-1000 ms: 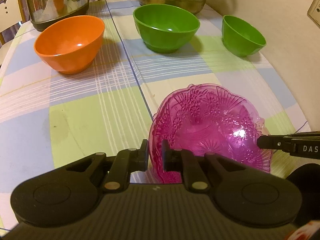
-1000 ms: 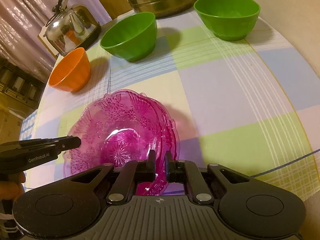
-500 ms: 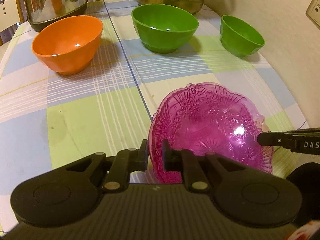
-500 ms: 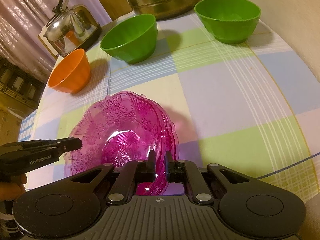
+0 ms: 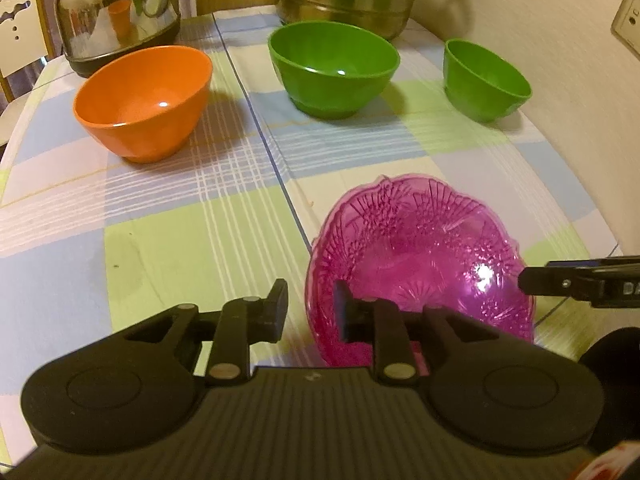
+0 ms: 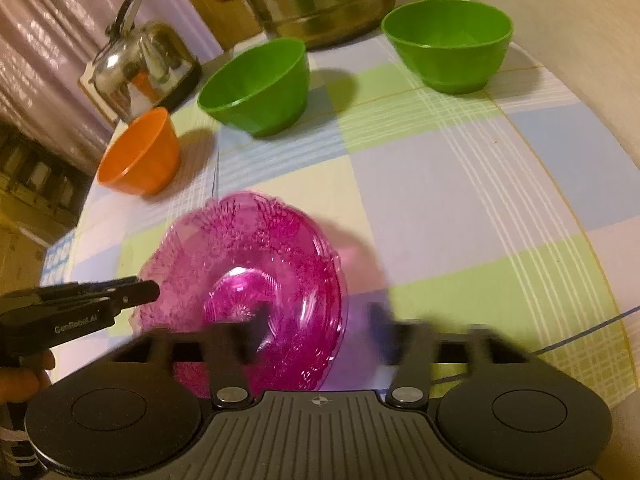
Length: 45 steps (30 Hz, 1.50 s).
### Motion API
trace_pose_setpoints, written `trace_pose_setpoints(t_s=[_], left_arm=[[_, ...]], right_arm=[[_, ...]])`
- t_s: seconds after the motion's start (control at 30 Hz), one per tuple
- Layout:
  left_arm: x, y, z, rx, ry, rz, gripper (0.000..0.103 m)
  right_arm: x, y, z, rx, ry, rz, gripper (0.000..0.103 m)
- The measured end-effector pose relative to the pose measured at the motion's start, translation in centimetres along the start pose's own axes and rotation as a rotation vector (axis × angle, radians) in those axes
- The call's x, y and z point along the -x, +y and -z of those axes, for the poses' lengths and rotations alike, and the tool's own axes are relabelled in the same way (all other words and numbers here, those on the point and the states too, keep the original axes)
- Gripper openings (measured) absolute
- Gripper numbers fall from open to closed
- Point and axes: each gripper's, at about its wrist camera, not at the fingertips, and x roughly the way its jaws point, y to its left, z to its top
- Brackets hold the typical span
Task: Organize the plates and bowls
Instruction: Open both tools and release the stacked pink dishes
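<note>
Left gripper [image 5: 310, 306]: jaws opening, pink plate [image 5: 416, 256] rim between, pads clear.
Right gripper [image 6: 320, 322]: likewise opening, rim released.
Task status: plate set on table [image 5: 168, 240]; bowls pending.

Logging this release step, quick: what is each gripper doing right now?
Left gripper: jaws opening, rim of the pink glass plate between them, no longer pinched.
Right gripper: jaws opening wide, plate rim between them, released.

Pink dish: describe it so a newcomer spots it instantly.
On the checked tablecloth, nearest the cameras, in front of the row of bowls, lies the pink dish. Unlike the plain orange bowl and two green bowls, it is translucent, shallow, with embossed flowers and a scalloped rim.
</note>
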Motion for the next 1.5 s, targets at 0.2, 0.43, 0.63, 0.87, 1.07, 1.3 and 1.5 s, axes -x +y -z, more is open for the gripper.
trace_pose_setpoints(t_s=[0.2, 0.43, 0.63, 0.87, 1.07, 1.3, 1.5], left_arm=[[-0.1, 0.3, -0.2, -0.006, -0.001, 0.001, 0.021], [-0.2, 0.7, 0.0, 0.000, 0.000, 0.013, 0.022], [-0.4, 0.5, 0.0, -0.009, 0.001, 0.040, 0.008], [-0.9, 0.6, -0.2, -0.015, 0.006, 0.043, 0.008], [-1.4, 0.6, 0.1, 0.005, 0.015, 0.065, 0.008], [-1.4, 0.4, -0.2, -0.005, 0.014, 0.058, 0.011], [-0.9, 1.0, 0.1, 0.035, -0.002, 0.051, 0.015]], right_arm=[[0.3, -0.5, -0.1, -0.008, -0.012, -0.004, 0.061], [0.4, -0.6, -0.3, -0.009, -0.017, -0.004, 0.062], [0.2, -0.4, -0.4, -0.001, -0.015, -0.008, 0.061], [-0.2, 0.2, -0.5, 0.015, -0.007, -0.020, 0.061], [-0.5, 0.5, -0.5, 0.018, 0.000, -0.021, 0.061], [-0.4, 0.0, -0.6, 0.009, -0.005, -0.018, 0.061], [0.1, -0.1, -0.6, 0.015, -0.011, -0.018, 0.061]])
